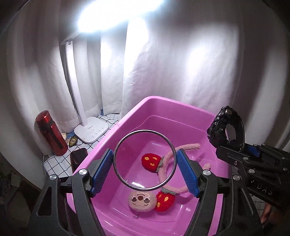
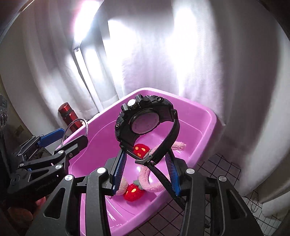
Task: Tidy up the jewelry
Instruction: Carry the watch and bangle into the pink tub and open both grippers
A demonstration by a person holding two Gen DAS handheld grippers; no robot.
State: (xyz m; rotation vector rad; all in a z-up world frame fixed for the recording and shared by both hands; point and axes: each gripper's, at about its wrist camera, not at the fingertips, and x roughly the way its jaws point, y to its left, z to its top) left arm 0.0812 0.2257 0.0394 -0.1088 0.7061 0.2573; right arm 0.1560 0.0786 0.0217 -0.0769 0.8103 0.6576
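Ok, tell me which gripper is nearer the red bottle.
Left. The left gripper, clamped on the metal bangle, is over the side of the pink tub next to the red bottle. The right gripper, holding the black watch, is over the tub's far side.

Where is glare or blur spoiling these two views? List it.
Left wrist view: the white desk lamp's head is blown out to pure white, with bright patches on the white curtain. Right wrist view: the curtain is washed out and smeared; the black wristwatch stays sharp. Both views bend and darken at the edges.

Letters "DAS" on the right tongs (image 1: 225,134) body — other print too blurred to read
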